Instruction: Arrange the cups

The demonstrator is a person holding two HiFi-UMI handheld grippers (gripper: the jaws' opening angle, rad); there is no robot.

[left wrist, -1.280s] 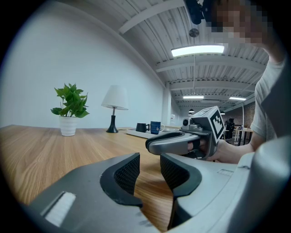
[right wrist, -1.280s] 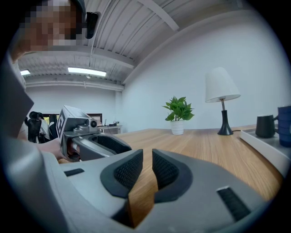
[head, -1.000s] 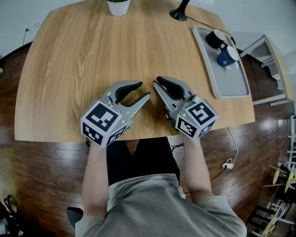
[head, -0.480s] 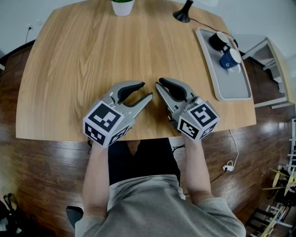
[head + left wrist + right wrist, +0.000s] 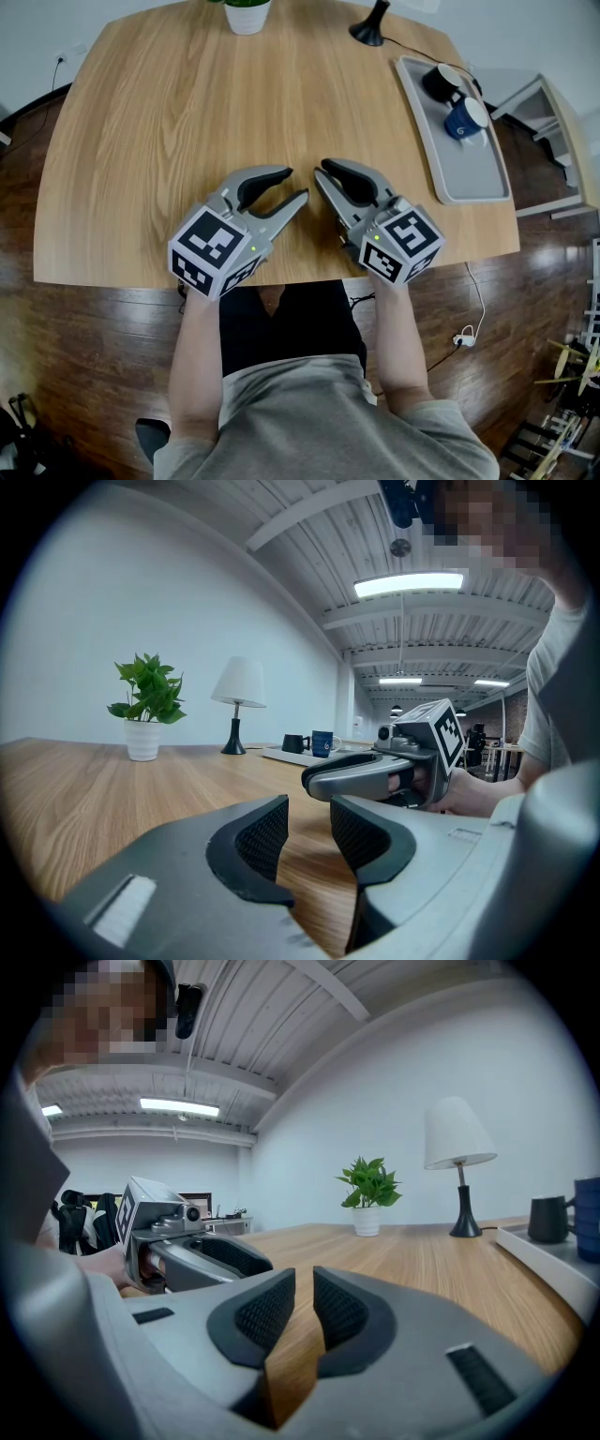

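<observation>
A black cup (image 5: 439, 80) and a blue cup (image 5: 463, 116) stand together at the far end of a grey tray (image 5: 472, 174) on the right of the wooden table. My left gripper (image 5: 295, 184) rests near the table's front edge, open with nothing between its jaws. Just to its right lies my right gripper (image 5: 320, 172), shut and empty. Both point toward the far side of the table, well short of the tray. The left gripper view shows its own jaws (image 5: 309, 810) apart, with the black cup (image 5: 293, 744) and the blue cup (image 5: 322, 742) far off. The right gripper view shows its jaws (image 5: 303, 1286) nearly touching, the black cup (image 5: 546, 1218) at the right edge.
A white plant pot (image 5: 247, 13) and a black lamp base (image 5: 367, 28) with its cable stand at the table's far edge. A white shelf unit (image 5: 553, 141) sits beyond the table on the right. The person's torso is close against the front edge.
</observation>
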